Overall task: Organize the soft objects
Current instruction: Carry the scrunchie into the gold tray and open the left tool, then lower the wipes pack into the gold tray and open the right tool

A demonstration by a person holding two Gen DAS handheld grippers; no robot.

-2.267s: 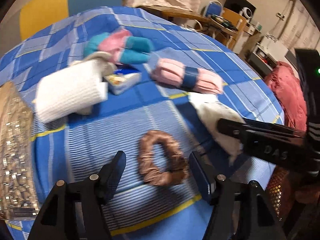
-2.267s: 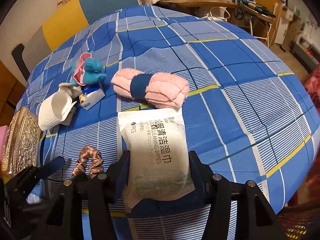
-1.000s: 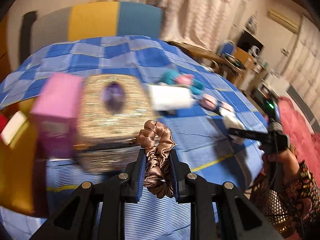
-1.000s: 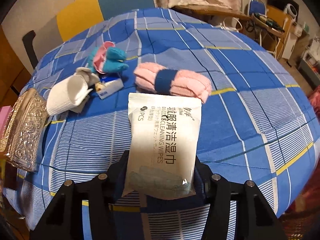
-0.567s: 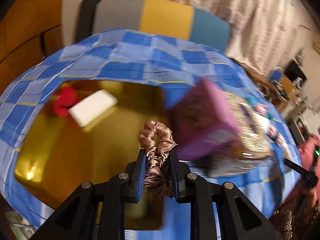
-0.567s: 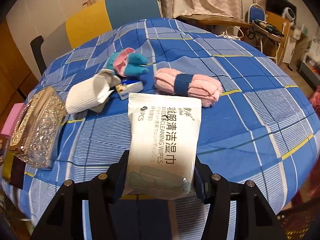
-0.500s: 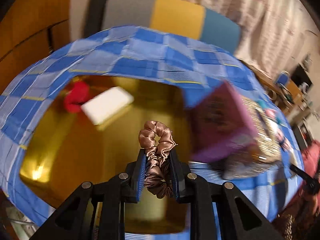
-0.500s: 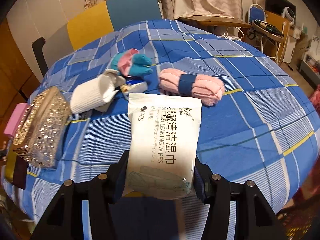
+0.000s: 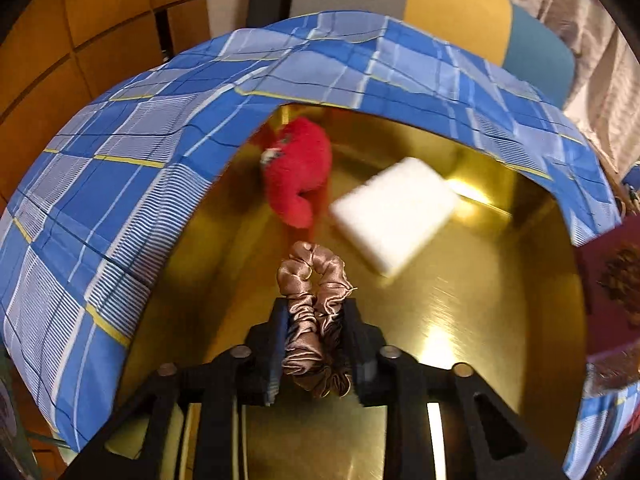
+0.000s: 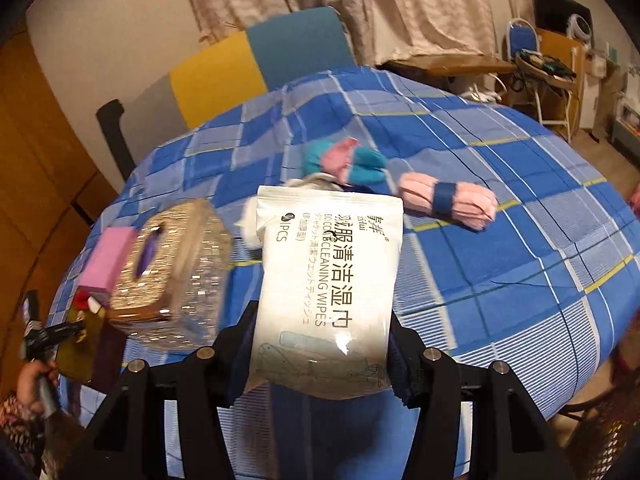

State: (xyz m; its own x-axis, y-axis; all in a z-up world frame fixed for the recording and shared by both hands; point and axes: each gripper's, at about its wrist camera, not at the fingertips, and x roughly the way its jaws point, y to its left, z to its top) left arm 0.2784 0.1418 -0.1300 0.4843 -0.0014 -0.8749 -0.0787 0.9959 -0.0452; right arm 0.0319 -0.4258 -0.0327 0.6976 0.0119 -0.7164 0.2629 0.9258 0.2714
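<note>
My left gripper (image 9: 316, 320) is shut on a brown satin scrunchie (image 9: 314, 304) and holds it above a gold tray (image 9: 460, 328). A red plush toy (image 9: 298, 168) and a white sponge block (image 9: 394, 218) lie in the tray. My right gripper (image 10: 320, 344) is shut on a white pack of cleaning wipes (image 10: 326, 276), held above the blue checked tablecloth (image 10: 500, 272). A pink rolled towel with a blue band (image 10: 448, 200) and a teal and pink soft item (image 10: 346, 164) lie on the cloth beyond the pack.
A glittery gold tissue box (image 10: 172, 268) and a pink box (image 10: 106, 260) stand left of the wipes. A maroon box (image 9: 612, 288) sits at the tray's right edge. The left gripper shows at the far left of the right wrist view (image 10: 48, 336). A chair (image 10: 240, 64) stands behind the table.
My left gripper has carried the scrunchie further over the gold tray, closer to the red toy and the sponge. My right gripper has lifted the wipes and swung left toward the tissue box.
</note>
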